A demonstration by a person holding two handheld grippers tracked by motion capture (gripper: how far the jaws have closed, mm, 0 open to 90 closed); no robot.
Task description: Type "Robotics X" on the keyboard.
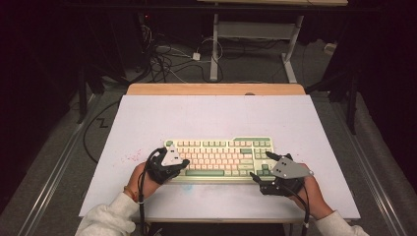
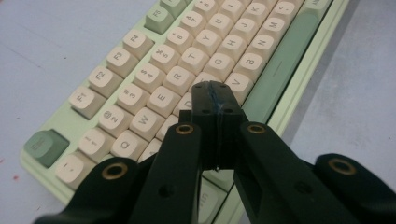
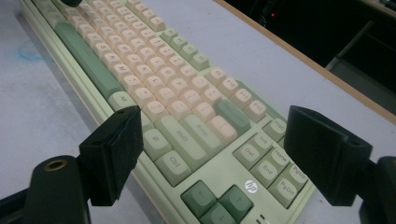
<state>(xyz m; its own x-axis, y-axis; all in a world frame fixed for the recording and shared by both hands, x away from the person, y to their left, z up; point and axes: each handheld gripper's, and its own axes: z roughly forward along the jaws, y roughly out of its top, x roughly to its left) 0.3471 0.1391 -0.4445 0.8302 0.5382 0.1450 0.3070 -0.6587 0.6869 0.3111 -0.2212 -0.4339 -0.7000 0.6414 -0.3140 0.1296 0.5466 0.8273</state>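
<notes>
Your keyboard (image 1: pixel 220 160) lies flat near the front edge of the counter (image 1: pixel 216 113), square to you, so both hands reach it. Your left gripper (image 2: pixel 215 100) has its jaws pressed together with nothing between them, forming one blunt tip over the letter keys, likely for pressing one. Your right gripper (image 3: pixel 210 154) keeps its jaws spread wide, straddling the keyboard's right end.

- Pale lavender rectangular worktop (image 1: pixel 147 118) with a light wooden strip along its far edge, faint red specks near its left side.
- Pale green keyboard with cream and green keys (image 1: pixel 221 157) lies flat near the front edge.
</notes>
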